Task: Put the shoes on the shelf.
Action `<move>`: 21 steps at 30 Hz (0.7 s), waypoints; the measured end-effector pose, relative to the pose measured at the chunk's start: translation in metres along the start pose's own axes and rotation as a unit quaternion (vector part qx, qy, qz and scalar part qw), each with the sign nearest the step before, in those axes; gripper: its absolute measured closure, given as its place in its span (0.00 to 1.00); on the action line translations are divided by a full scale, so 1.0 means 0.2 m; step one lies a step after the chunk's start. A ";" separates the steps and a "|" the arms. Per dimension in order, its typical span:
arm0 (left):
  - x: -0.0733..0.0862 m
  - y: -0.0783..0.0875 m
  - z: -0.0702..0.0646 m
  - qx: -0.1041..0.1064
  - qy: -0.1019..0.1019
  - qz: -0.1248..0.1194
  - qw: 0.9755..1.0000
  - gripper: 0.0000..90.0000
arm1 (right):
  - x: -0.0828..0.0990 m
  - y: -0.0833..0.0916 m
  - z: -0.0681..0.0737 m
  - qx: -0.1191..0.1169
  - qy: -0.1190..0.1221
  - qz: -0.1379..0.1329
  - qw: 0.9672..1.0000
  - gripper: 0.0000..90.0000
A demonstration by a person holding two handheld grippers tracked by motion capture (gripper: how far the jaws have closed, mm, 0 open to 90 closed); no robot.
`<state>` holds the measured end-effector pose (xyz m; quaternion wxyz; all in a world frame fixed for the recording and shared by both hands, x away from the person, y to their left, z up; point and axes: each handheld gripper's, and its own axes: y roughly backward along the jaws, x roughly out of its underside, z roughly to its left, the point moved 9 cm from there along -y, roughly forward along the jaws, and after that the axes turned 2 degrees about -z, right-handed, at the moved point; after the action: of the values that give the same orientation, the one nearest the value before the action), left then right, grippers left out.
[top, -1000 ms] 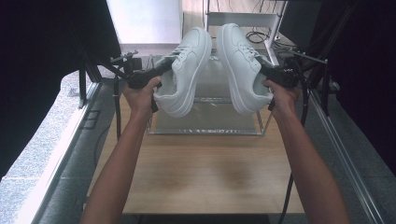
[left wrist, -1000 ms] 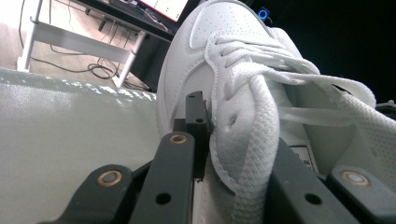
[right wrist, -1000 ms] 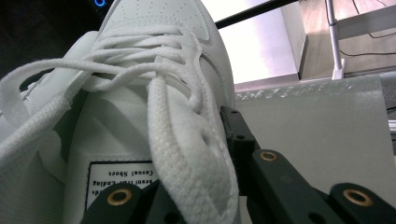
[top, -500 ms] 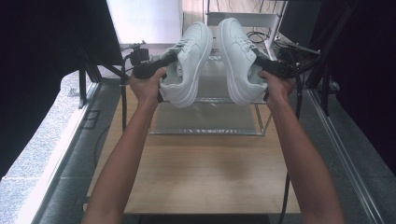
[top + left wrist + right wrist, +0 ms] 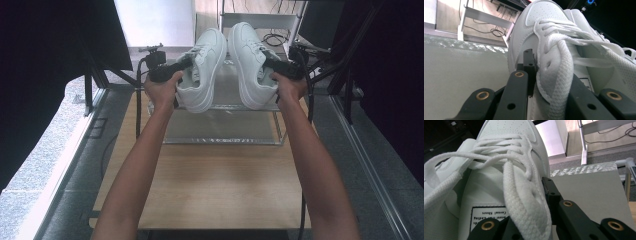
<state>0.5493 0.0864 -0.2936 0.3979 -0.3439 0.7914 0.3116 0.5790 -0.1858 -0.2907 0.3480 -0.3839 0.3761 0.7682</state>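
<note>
Left gripper (image 5: 182, 64): clamped on left white shoe (image 5: 204, 67), at 11 o'clock. Right gripper (image 5: 270, 64): clamped on right white shoe (image 5: 249, 62), at 1 o'clock. Change: both shoes carried farther out over the clear rack (image 5: 220, 141) on the counter (image 5: 210, 185); placement likely next.

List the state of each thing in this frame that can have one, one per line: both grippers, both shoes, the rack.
Left gripper: shut on the left shoe's side wall.
Right gripper: shut on the right shoe's side wall.
Left shoe: held off the rack, tilted, toe pointing away, laced.
Right shoe: held off the rack, tilted, toe pointing away, laced.
Clear rack: on the wooden table, nothing on its top shelf.
</note>
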 end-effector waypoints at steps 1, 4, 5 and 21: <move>-0.01 -0.03 0.01 -0.006 0.001 0.001 1.000 0.93 | 0.00 -0.02 -0.02 0.005 -0.003 0.002 1.000 0.96; -0.02 -0.06 0.03 -0.011 0.003 0.003 1.000 0.93 | -0.01 -0.04 -0.03 0.014 -0.006 0.005 1.000 0.96; -0.02 -0.08 0.04 -0.014 0.003 0.006 1.000 0.93 | -0.01 -0.06 -0.04 0.018 -0.005 0.007 1.000 0.96; 0.07 -0.28 0.19 -0.064 0.025 0.040 0.997 0.89 | 0.09 -0.26 -0.08 0.055 -0.003 0.049 0.997 0.92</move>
<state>0.6041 0.0797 -0.3366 0.3423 -0.3443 0.7926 0.3690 0.6189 -0.1700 -0.3300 0.3319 -0.3431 0.4350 0.7634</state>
